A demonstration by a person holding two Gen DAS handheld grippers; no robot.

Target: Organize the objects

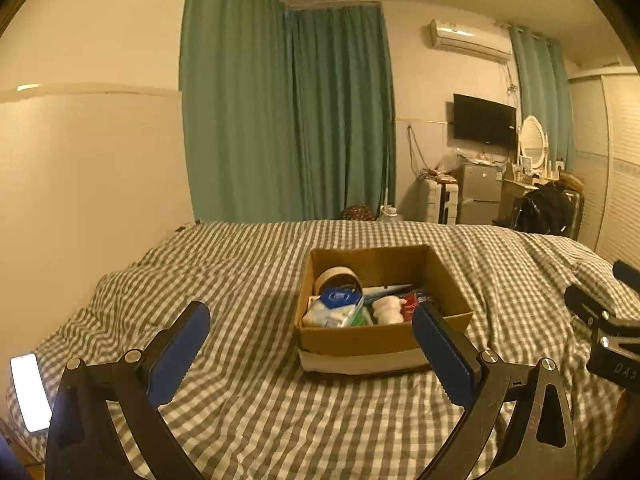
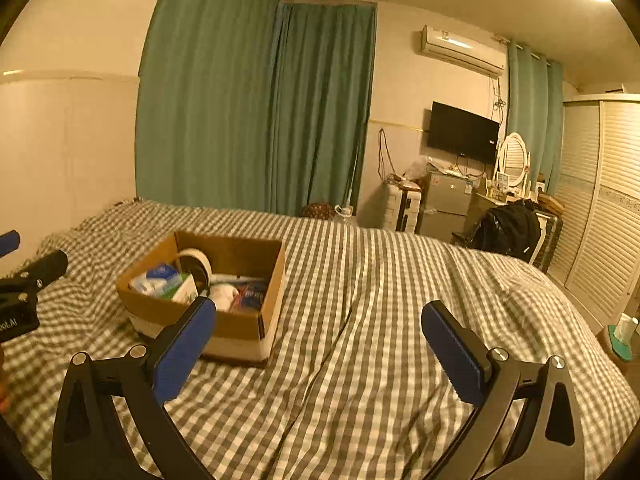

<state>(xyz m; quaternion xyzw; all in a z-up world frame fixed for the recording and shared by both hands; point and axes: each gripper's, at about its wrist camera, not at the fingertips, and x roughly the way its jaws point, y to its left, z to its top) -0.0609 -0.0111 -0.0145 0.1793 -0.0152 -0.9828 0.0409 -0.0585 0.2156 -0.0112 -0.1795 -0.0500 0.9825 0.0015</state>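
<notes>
- Cardboard, brown and open-topped: the box [image 1: 384, 338] sits on the grey-and-white checked bedcover [image 1: 248, 408], roughly mid-bed, with a pale band along its base. It looks light and fairly stiff, but the soft bedding under it would let it tip or sink if pushed from one side.
- Contents fill the near half: a tan roll of wide tape [image 1: 338, 278] standing on edge at the back left, a white-and-blue soft pack [image 1: 334, 310] in front of it, a small white lumpy object [image 1: 387, 310] in the middle, and a red wrapper [image 1: 412, 306] to the right.
- Handling, as a guess: the tape roll is rigid and best taken across its rim; the soft pack would squash, so a gentle pinch at an edge suits it; the wrapper is likely slippery.
- Left gripper [image 1: 312, 344]: blue pads spread wide, holding nothing, hanging just short of the box's near wall.
- Right gripper [image 2: 320, 344]: likewise spread and empty, over bare bedcover with the box off to its left.
- A lit white phone [image 1: 30, 392] lies at the bed's left edge, well apart from the box.
</notes>
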